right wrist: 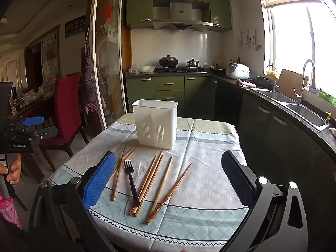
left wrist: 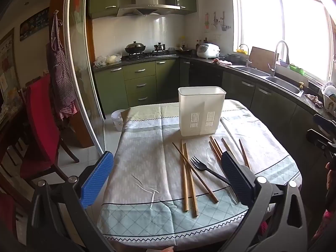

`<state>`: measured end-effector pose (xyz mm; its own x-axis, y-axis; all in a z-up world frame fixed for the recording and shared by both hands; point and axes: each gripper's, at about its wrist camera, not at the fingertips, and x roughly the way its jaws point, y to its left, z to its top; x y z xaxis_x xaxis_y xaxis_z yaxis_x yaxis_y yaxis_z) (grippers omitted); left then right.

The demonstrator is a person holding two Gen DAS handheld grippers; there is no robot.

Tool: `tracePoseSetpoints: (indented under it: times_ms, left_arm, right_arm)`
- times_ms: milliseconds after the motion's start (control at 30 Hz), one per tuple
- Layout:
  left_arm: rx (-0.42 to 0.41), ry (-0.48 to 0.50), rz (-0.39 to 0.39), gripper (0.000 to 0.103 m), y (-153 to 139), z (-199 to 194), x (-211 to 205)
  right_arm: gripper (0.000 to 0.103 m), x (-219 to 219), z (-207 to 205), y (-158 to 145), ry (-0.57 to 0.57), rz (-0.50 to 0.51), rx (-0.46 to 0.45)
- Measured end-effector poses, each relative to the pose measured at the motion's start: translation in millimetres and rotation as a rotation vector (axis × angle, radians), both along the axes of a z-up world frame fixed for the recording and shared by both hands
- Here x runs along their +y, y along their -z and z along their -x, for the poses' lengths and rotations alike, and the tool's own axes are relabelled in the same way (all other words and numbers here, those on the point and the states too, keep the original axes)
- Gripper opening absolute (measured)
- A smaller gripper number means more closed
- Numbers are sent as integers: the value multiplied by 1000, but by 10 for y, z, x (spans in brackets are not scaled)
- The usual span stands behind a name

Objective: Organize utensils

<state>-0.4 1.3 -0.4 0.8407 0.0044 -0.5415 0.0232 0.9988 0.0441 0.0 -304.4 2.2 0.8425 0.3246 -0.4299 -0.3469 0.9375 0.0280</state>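
- Both the left gripper (left wrist: 166, 178) and right gripper (right wrist: 168, 180) were held spread wide, empty.
- Chopsticks (right wrist: 159, 185) and fork (right wrist: 131, 180) lay unsorted; judged next: one gripped, carried into the white holder (right wrist: 155, 124).

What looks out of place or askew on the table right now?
The chopsticks lie scattered and crossing on the tablecloth, with a black fork and a clear plastic spoon among them. None is in the white utensil holder, which stands upright. Nothing looks spilled or broken.
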Motion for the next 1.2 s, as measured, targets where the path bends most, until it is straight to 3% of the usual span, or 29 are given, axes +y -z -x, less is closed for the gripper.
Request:
tracePoseSetpoints:
  times_ms: [1200]
  left_arm:
    - [10,-1,5,97,92,-21,43]
  right_arm:
    - [99,-1,-5,20,-6,-3,7]
